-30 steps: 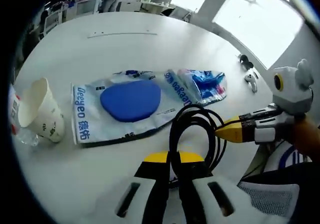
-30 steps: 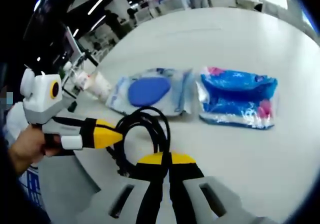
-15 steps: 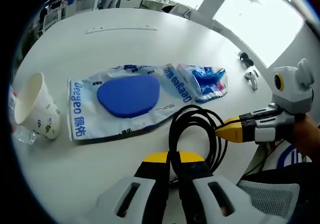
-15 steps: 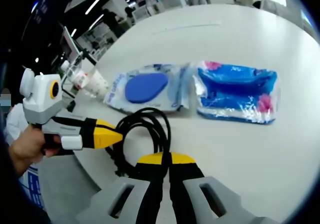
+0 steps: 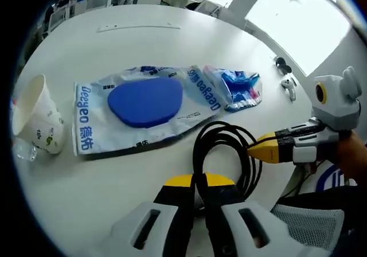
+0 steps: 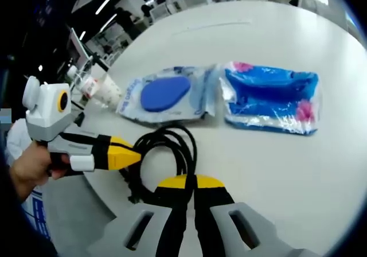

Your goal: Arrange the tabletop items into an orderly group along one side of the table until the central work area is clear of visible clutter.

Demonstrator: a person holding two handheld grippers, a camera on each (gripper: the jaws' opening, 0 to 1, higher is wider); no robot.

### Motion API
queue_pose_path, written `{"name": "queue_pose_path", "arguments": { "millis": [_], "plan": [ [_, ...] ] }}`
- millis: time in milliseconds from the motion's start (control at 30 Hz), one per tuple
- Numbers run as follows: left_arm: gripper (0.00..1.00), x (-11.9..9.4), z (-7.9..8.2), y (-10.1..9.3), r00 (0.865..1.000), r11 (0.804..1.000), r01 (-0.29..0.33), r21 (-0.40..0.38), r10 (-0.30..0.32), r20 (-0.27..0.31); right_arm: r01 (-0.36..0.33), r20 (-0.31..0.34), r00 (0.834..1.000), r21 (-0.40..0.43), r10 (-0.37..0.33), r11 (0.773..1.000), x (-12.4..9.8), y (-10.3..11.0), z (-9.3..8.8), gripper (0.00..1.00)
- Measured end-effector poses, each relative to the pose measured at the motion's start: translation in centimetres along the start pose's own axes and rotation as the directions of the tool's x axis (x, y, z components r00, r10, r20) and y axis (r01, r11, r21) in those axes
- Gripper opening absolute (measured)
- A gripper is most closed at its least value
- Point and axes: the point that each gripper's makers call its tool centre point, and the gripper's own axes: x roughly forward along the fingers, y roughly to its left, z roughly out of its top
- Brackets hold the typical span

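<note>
Both grippers stay clamped on the black cable coil (image 5: 221, 154) at the table's near edge, left gripper (image 5: 198, 182) and right gripper (image 6: 184, 183) pinching it from either side. The views have drifted, the coil hardly. Blue-pad packet (image 5: 146, 105), blue pouch (image 6: 269, 99) and paper cup (image 5: 37, 122) wait untouched beyond.

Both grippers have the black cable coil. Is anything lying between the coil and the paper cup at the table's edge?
Nothing visible does. Both grippers are shut on the black cable coil; bare white table runs from it to the paper cup. The pouch with the blue pad lies beside that path, farther from the near edge.
</note>
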Motion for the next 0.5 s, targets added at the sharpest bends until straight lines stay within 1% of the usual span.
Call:
{"name": "queue_pose_path", "arguments": {
  "millis": [500],
  "plan": [
    [0.03,0.53,-0.31,0.15,1.0,1.0,-0.005,0.007,0.005,-0.008,0.002,-0.002,1.0,0.004,-0.002,1.0,0.38,-0.3,-0.29,0.0]
  ]
}}
